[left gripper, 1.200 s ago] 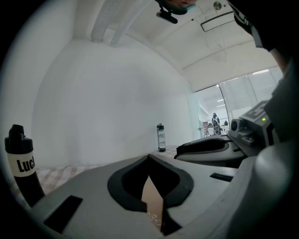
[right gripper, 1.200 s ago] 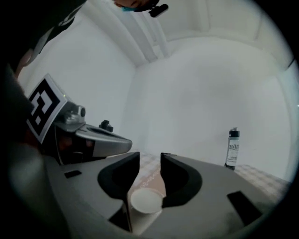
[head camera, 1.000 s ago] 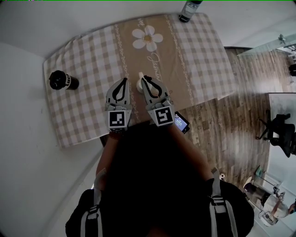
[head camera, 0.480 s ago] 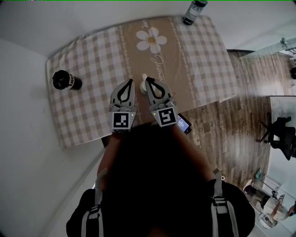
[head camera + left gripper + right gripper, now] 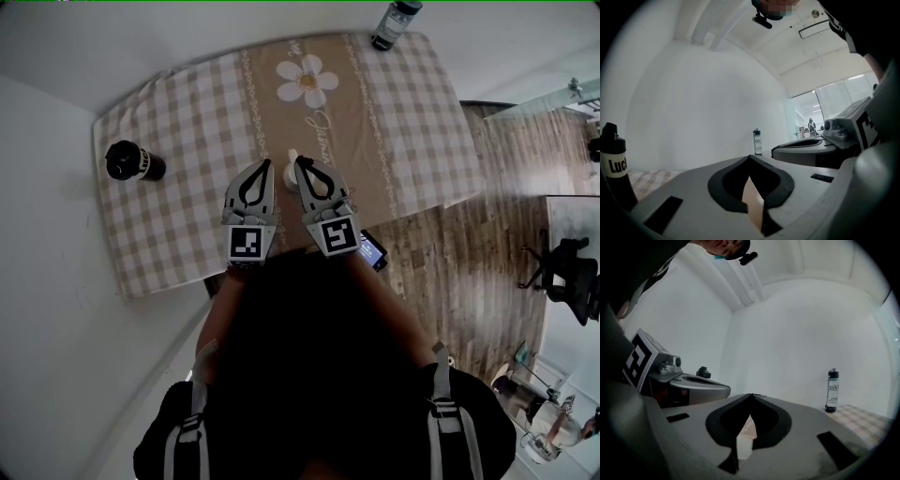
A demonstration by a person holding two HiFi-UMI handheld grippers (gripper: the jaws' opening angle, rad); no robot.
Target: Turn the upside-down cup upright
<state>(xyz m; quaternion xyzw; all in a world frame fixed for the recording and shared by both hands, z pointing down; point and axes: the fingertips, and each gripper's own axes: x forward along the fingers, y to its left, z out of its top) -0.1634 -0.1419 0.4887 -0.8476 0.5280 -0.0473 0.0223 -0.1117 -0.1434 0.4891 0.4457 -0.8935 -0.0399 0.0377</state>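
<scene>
A small white cup [image 5: 291, 161] stands on the beige strip of the checked tablecloth [image 5: 187, 122], near the table's front edge. It sits in the narrow space between my two grippers, which hide most of it. My left gripper [image 5: 265, 164] lies just left of it, shut and empty; in the left gripper view its jaws [image 5: 750, 157] meet at the tips, with only beige cloth showing below. My right gripper [image 5: 300, 161] lies just right of the cup, also shut with nothing held. In the right gripper view a pale white shape [image 5: 743, 446] shows under its closed tips [image 5: 751, 394].
A black bottle [image 5: 131, 161] stands at the table's left end. A clear bottle with a dark cap [image 5: 392, 23] stands at the far right corner. A phone [image 5: 368, 250] lies at the near edge by my right arm. White walls border the table; wooden floor lies to the right.
The head camera has shifted a little, so the table sits slightly lower and to the right in the picture. The grippers and the cup keep their places relative to one another.
</scene>
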